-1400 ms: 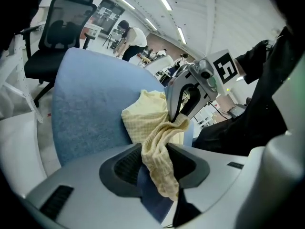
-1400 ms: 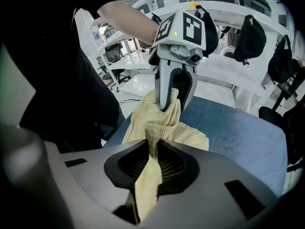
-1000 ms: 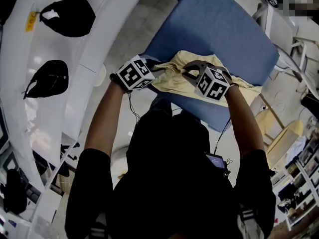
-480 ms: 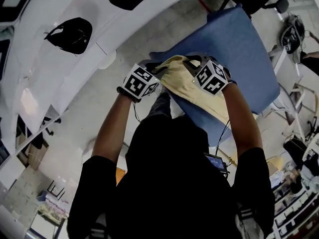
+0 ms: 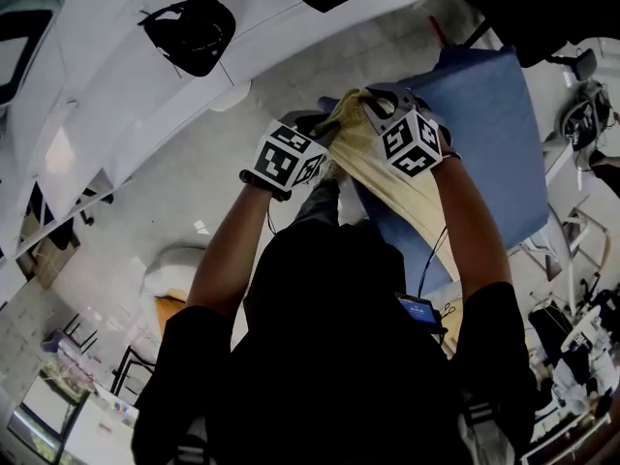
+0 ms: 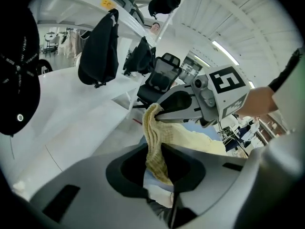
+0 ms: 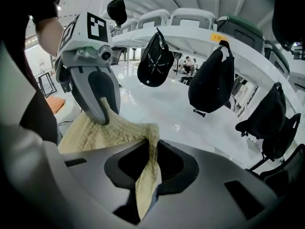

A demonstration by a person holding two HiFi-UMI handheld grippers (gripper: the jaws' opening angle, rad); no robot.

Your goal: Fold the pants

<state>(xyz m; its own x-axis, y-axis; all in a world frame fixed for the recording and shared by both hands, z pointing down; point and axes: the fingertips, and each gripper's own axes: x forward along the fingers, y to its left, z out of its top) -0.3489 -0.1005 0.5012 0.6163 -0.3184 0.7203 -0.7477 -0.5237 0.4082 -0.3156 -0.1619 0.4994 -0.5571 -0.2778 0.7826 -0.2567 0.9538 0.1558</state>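
Observation:
The pale yellow pants (image 5: 380, 170) are bunched and lifted off the left edge of the blue table (image 5: 489, 134), trailing down its near side. My left gripper (image 5: 322, 132) is shut on one corner of the cloth. My right gripper (image 5: 376, 103) is shut on the cloth a short way to the right. In the left gripper view a strip of the pants (image 6: 153, 144) runs between the jaws of the left gripper (image 6: 156, 152), with the right gripper (image 6: 167, 109) pinching the same fabric just beyond. In the right gripper view the pants (image 7: 112, 131) run from the right gripper (image 7: 148, 163) to the left gripper (image 7: 101, 114).
White curved shelves (image 5: 126, 76) carry black caps (image 5: 192, 33) at the upper left. Black caps and bags (image 7: 212, 82) hang from the shelf rail. An office chair (image 6: 161, 78) stands beyond the table. Racks and clutter (image 5: 572, 327) fill the right side.
Both grippers have moved up and left with the pants, dragging the cloth from the table top over its left edge. The two grippers have stayed close together.

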